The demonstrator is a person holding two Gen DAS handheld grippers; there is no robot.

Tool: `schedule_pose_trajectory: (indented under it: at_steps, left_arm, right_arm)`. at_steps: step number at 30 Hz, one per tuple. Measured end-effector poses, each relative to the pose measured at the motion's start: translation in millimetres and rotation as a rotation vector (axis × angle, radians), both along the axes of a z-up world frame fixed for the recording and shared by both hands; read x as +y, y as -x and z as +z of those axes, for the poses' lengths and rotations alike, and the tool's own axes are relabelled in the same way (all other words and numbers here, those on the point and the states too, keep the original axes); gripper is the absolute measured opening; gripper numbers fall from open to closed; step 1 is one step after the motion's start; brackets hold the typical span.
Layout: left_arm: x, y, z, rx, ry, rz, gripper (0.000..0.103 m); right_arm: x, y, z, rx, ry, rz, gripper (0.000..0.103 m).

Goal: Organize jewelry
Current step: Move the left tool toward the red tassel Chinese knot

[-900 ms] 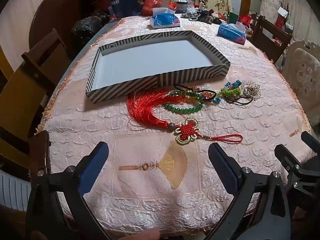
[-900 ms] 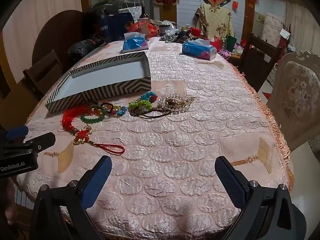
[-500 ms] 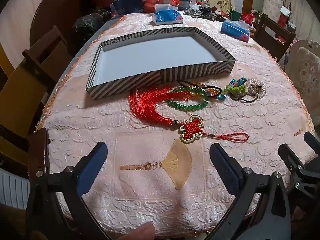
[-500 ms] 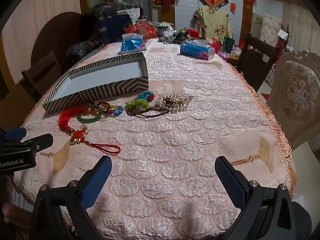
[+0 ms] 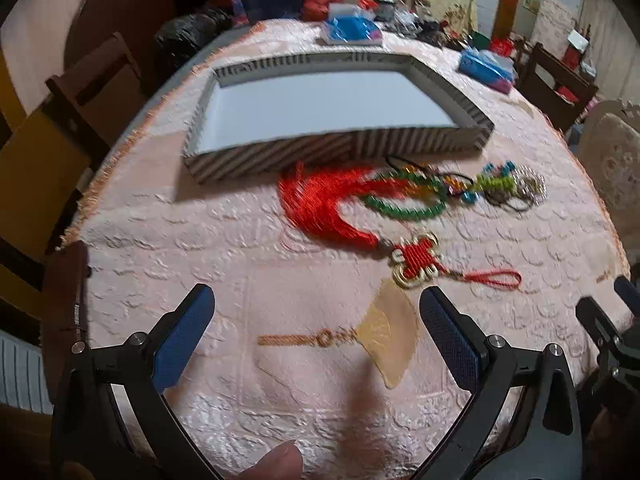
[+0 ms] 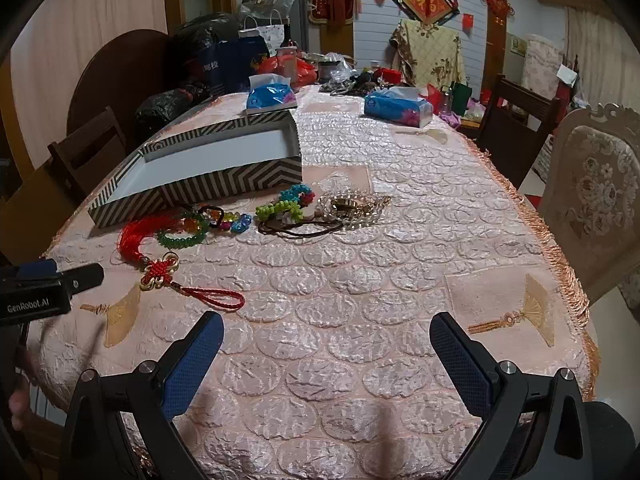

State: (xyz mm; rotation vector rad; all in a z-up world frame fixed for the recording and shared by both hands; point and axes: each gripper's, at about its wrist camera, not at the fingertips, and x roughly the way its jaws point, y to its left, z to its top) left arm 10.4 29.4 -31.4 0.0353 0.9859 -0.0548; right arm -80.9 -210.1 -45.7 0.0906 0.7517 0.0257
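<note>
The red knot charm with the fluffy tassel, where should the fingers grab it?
Probably at the woven knot, the firm middle of the red knot charm. It lies flat on the tablecloth, so come from above, fingers straddling the knot across its width. The loose tassel would likely slip.

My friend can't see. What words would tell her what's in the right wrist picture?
A pile of jewelry lies on a pink tablecloth beside an empty striped box: a red tassel knot, a green bead bracelet and more beads. The open right gripper hovers in front, holding nothing. Tissue packs and chairs sit behind.
</note>
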Motion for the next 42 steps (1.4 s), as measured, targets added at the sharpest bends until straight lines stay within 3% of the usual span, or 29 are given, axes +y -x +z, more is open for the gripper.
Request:
schedule_pose_trajectory:
  at_steps: [10,42]
  left_arm:
    - [-25.6,3.3,-2.4,0.012,-0.072,-0.037,0.103]
    - [-25.0,2.5,-3.1,0.013,-0.074,-0.029,0.103]
  right_arm:
    - [-4.0,-0.5,-1.3,0.006,-0.016,-0.014,0.103]
    - [-4.6,-0.1,-1.6,0.004,-0.016,-0.018,0.103]
